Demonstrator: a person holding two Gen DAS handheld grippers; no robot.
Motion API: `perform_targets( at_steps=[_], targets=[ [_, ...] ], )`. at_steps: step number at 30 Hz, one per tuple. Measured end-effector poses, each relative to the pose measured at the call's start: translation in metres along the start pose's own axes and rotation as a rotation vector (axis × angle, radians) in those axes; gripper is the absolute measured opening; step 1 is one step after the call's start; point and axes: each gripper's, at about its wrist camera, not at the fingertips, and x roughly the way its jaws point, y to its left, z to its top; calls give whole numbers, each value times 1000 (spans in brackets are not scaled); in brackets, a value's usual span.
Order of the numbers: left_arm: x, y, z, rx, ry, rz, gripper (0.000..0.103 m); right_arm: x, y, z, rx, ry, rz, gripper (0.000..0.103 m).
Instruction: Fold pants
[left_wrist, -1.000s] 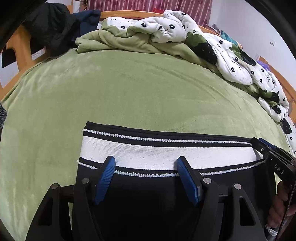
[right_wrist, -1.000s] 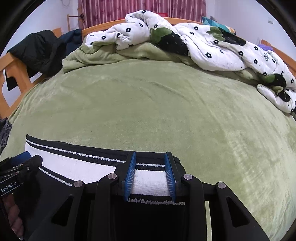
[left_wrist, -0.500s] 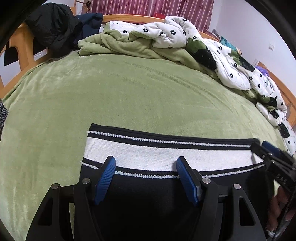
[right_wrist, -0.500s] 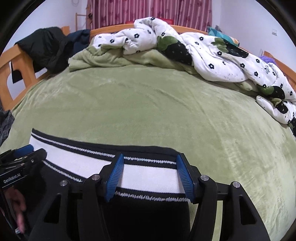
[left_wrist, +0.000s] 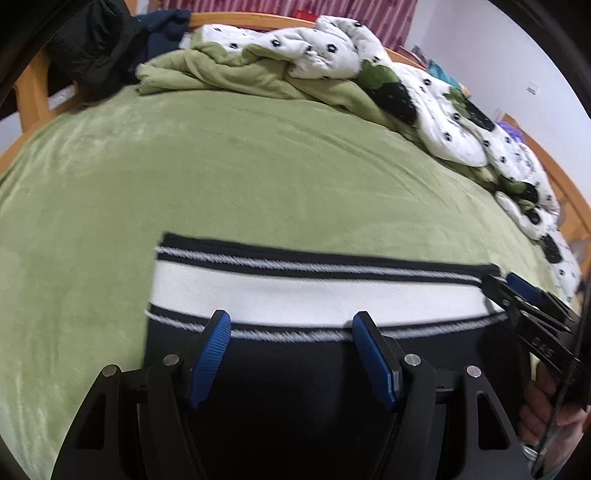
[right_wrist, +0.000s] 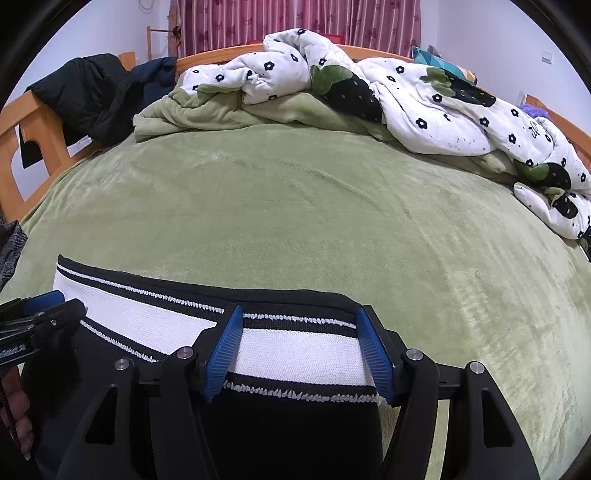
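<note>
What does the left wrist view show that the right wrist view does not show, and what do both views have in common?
Only the left wrist view shows the left gripper head-on, jaws open over the dark pants below the waistband.

Only the right wrist view shows the right gripper head-on, its jaws just opened, straddling the waistband's right end without pressing it, and grey fabric at the left edge.

Both show the green blanket, the flowered quilt and a black jacket on the wooden bed frame.

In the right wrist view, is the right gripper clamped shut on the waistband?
No: the right gripper has just been opening, and its blue pads stand apart with the waistband lying flat between them, unpinched.
</note>
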Motion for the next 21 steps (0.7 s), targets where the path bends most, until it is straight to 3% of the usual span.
perform_targets(
  at_steps=[2, 6, 9, 15, 21],
  targets=[
    [-6, -6, -6, 23, 9, -25, 66, -8, 3, -5, -15, 0, -9, 63],
    [-22, -19, -23, 91, -16, -3, 66, -32, 10, -26, -82, -11, 13, 63],
    [-32, -20, -35, 88, -5, -21, 66, -45, 12, -43, -91, 9, 39, 63],
    [-45, -15, -63, 55, 19, 15, 66, -63, 19, -76, -116, 56, 32, 63],
    [-66, -21, -102, 103, 26, 74, 66, -87, 26, -107, -113, 65, 23, 63]
  ],
)
